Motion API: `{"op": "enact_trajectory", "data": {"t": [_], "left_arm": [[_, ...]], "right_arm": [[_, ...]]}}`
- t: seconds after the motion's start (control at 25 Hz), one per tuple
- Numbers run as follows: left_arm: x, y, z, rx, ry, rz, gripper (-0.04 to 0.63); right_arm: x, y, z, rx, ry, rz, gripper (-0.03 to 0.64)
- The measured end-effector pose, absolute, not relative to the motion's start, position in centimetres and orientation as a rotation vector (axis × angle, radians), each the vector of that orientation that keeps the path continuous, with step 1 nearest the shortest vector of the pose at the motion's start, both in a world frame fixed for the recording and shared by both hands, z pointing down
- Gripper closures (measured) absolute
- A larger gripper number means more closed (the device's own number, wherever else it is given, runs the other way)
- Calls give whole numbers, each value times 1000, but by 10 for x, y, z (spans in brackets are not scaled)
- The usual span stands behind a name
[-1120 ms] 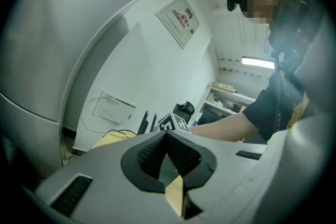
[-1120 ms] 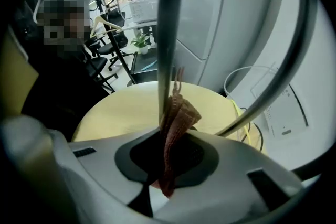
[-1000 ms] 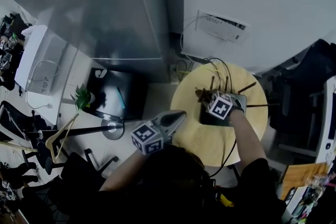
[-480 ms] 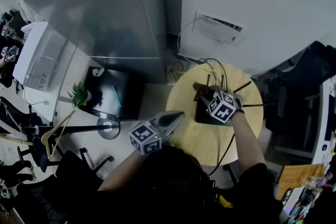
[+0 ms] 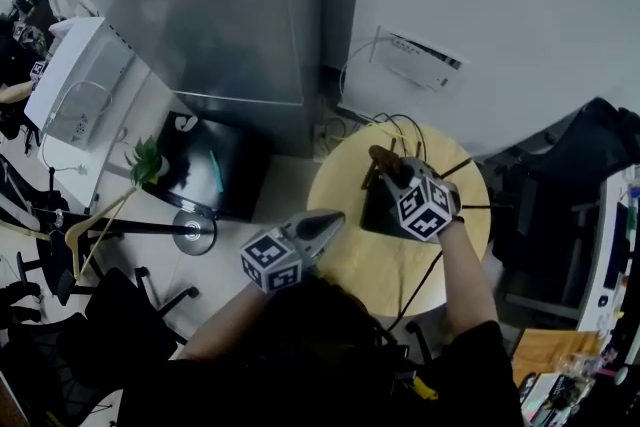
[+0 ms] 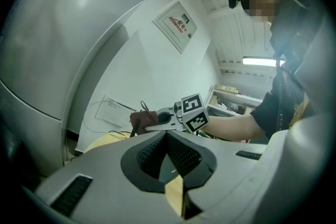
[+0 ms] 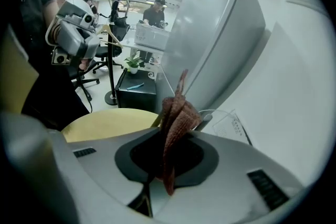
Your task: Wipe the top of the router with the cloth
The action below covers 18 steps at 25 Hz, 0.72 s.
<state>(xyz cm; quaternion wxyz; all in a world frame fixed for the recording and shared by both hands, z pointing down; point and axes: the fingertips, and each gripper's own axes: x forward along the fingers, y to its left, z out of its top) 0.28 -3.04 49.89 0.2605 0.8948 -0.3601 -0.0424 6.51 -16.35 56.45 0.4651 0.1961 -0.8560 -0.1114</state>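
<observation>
Right gripper view, centre: your right gripper (image 7: 169,139) pinches the soft, limp cloth (image 7: 178,113) mid-fold, a good hold for wiping the rigid router (image 5: 377,212); left gripper (image 6: 167,136) closed, empty

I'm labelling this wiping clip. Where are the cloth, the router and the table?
cloth (image 7: 177,113), right gripper view, its bunched middle
router (image 5: 378,211), head view, its black top
table (image 5: 365,265), head view, bare near surface

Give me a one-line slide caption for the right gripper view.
Right gripper shut on a reddish-brown cloth, with a round yellow table beyond it.
</observation>
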Motion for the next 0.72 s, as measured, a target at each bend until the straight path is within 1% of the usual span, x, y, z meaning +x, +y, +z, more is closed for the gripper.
{"op": "enact_trajectory", "data": {"t": [0.24,0.32,0.4,0.56,0.72], "left_arm": [[12,-23,495,2440,-942,-115,603],[14,-23,494,2455,-917,-102,603],[11,-27,494,2464,-897,-91,603],[-6,-38,487,2465,-909,-117,604],[-23,-44,487,2449,-938,-128,604]], "right_arm": [[75,-162,513,716,-2222,-357,552],[77,-155,510,689,-2276,-317,552],[72,-138,515,539,-2290,-302,552],[63,-102,570,259,-2122,-308,552],[70,-104,640,180,-1864,-325,552]]}}
